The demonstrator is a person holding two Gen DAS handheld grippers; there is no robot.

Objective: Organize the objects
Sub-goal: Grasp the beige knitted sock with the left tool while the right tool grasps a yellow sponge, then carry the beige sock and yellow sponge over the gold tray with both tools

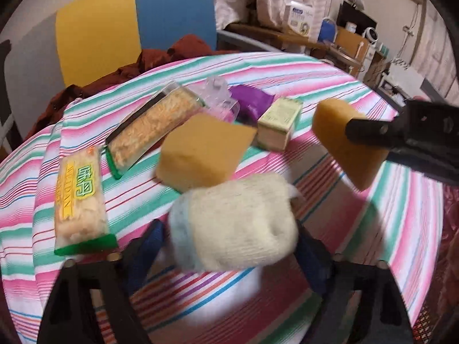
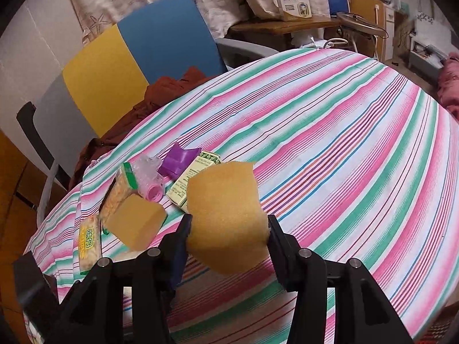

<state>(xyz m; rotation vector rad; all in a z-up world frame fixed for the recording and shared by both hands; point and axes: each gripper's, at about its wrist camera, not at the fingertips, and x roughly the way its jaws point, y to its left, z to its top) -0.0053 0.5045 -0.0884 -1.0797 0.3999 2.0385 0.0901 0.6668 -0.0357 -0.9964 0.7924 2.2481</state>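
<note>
A white knitted cloth pad [image 1: 232, 223] lies on the striped tablecloth [image 1: 330, 80] between the fingers of my left gripper [image 1: 229, 238]. The jaws stand wide, the pads close beside it, and I see no squeeze. My right gripper [image 2: 228, 225] is shut on a yellow sponge [image 2: 226, 215] and holds it above the table. From the left wrist view that sponge [image 1: 344, 143] hangs at the right, in the right gripper [image 1: 354, 132]. A second yellow sponge [image 1: 200, 154] rests on the cloth just beyond the white pad, also seen as the sponge [image 2: 137, 226] left of the right gripper.
Two snack packs [image 1: 80, 200] [image 1: 152, 126], a small green-and-cream box [image 1: 279, 123], a purple packet [image 1: 252, 103] and a clear blister with a pink item [image 1: 221, 97] lie in a cluster. A yellow-and-blue chair [image 1: 129, 23] with brown fabric [image 1: 160, 57] stands behind. The tablecloth's right half [image 2: 344, 143] is bare.
</note>
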